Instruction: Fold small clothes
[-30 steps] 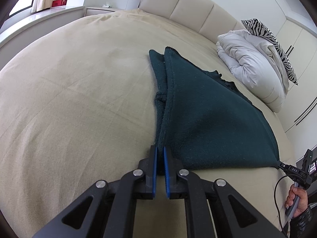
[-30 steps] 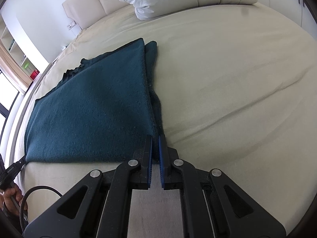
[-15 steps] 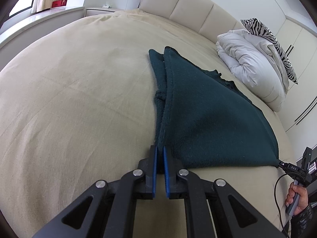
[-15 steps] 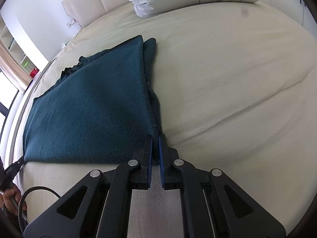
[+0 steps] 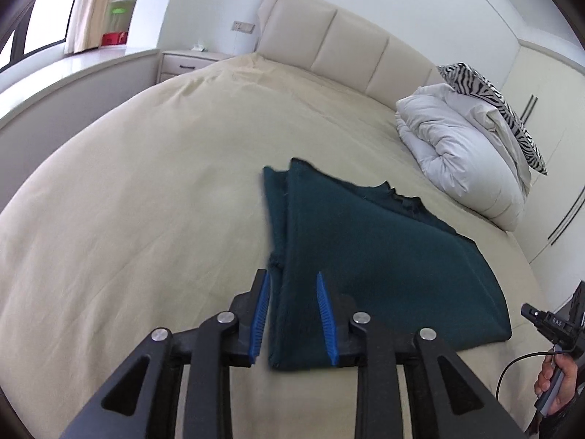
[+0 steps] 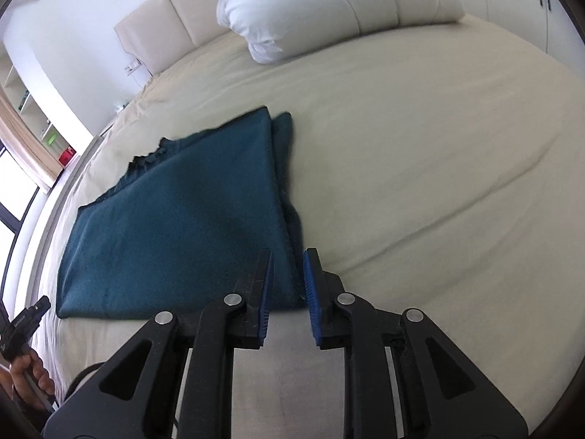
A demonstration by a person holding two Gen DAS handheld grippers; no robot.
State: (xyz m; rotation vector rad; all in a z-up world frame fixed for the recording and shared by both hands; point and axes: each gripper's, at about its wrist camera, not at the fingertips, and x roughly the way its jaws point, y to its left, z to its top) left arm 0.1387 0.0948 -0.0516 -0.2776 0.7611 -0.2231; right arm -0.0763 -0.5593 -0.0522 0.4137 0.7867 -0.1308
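The left gripper (image 5: 292, 292) has its blue-padded jaws spread apart, with the near left corner of the dark teal garment (image 5: 365, 256) lying between them, the fabric loose and not pinched. The right gripper (image 6: 287, 278) is likewise parted, its jaws straddling the garment's near right corner (image 6: 285, 256) without clamping it. The garment lies flat and folded on the beige bedsheet (image 5: 146, 201), a narrower strip of the same cloth showing along its outer side edge and a scalloped hem at its far end. Beyond it, toward the padded headboard (image 5: 347, 47), a white duvet (image 5: 457, 161) is bundled up with a zebra-print pillow (image 5: 493, 106) resting on top, well apart from the garment
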